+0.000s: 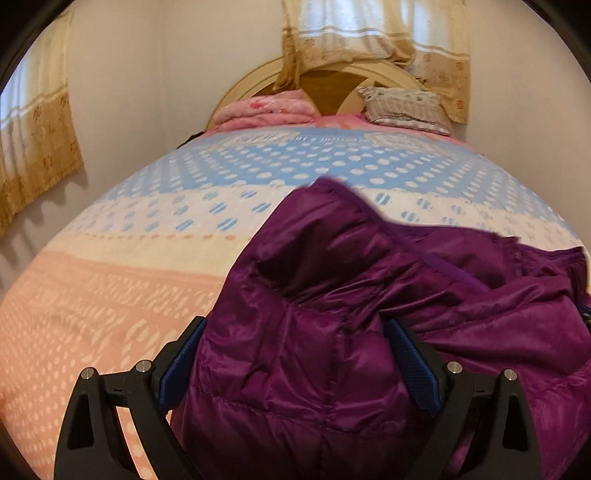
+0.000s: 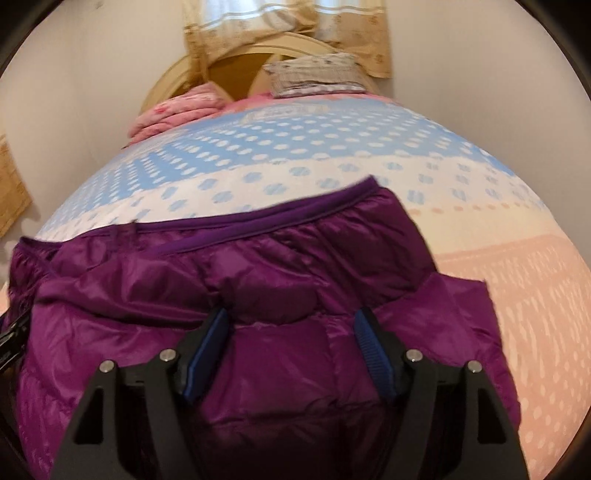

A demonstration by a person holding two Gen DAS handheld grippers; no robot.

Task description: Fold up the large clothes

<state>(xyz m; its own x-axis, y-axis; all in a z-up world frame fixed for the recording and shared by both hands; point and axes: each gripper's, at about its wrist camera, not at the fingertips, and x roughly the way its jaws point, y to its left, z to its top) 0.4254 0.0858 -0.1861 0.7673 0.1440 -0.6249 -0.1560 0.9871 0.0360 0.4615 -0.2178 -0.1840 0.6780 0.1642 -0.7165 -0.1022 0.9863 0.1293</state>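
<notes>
Left wrist view: left gripper [image 1: 295, 325] spread wide, blue ribbed pads [image 1: 413, 363] flanking a thick bulge of the purple puffer jacket [image 1: 332, 295]. Fabric fills the gap and touches both pads, yet cannot tell whether pinched or merely straddled. Shiny quilted nylon, stitched into puffy panels, crumpled and heaped on the near right part of the bed blanket [image 1: 129, 240]. Blanket soft and fuzzy, banded in blue with white dots, cream, then peach with pale dashes. Far end: folded pink quilt [image 1: 266, 109], patterned grey pillow [image 1: 404, 109], curved cream wooden headboard [image 1: 258, 77], beige lace-trimmed curtain [image 1: 369, 33] above.

Right wrist view: right gripper [image 2: 291, 317] likewise open wide, blue pads [image 2: 371, 341] on either side of a raised jacket fold [image 2: 277, 266]; cloth pressed against the pads, grip not decidable. Matte purple binding strip along the jacket's far edge, glossy quilted shell below, gathered seams along the hem. Jacket spread across the near half of the blanket [image 2: 517, 295], a square flap jutting rightward. Black part of the other gripper [image 2: 13, 332] at the left edge, touching the jacket. Pillow [image 2: 314, 74], pink quilt [image 2: 173, 110] and headboard [image 2: 166, 85] beyond.
</notes>
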